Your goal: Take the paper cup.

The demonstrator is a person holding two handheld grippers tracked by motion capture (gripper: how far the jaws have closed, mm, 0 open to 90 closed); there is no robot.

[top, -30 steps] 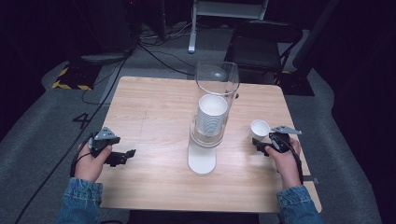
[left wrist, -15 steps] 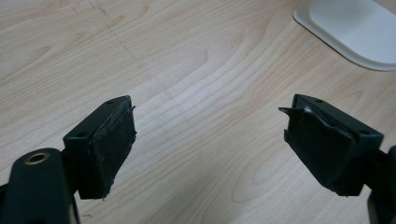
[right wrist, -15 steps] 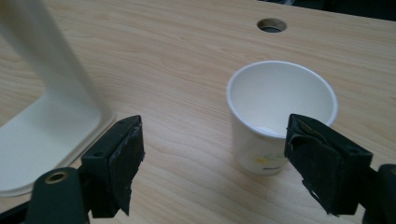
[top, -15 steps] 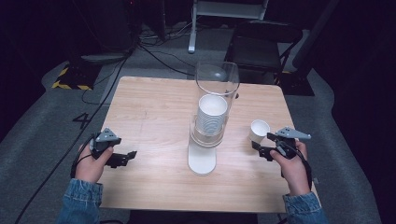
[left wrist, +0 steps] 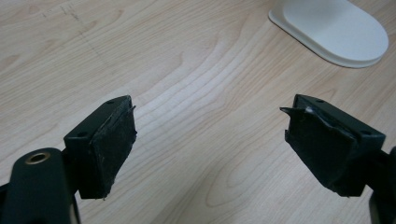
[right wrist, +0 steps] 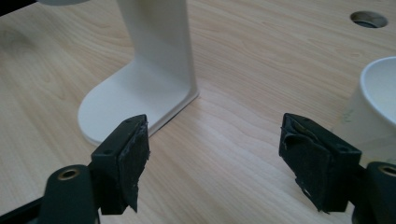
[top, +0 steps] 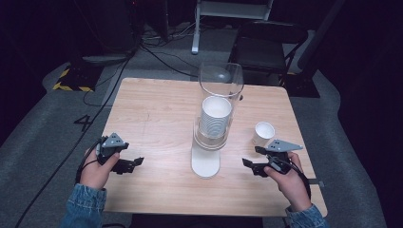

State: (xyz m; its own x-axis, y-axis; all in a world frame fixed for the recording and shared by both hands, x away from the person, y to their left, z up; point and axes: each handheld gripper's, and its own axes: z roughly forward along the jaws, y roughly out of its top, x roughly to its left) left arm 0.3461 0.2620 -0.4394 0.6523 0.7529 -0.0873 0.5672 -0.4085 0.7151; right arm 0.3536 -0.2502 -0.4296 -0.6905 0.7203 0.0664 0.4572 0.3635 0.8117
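Readable writing: "4" (top: 81, 122) on floor left of table (top: 157, 109). Cup dispenser (top: 213, 128) mid-table, clear tube holding stack of paper cups (top: 215, 116). Single paper cup (top: 263, 133) right of dispenser, upright, contents not visible. Your left gripper (top: 131, 164) left of dispenser, jaws released, empty. Your right gripper (top: 253, 158) just below single cup, jaws released, empty.
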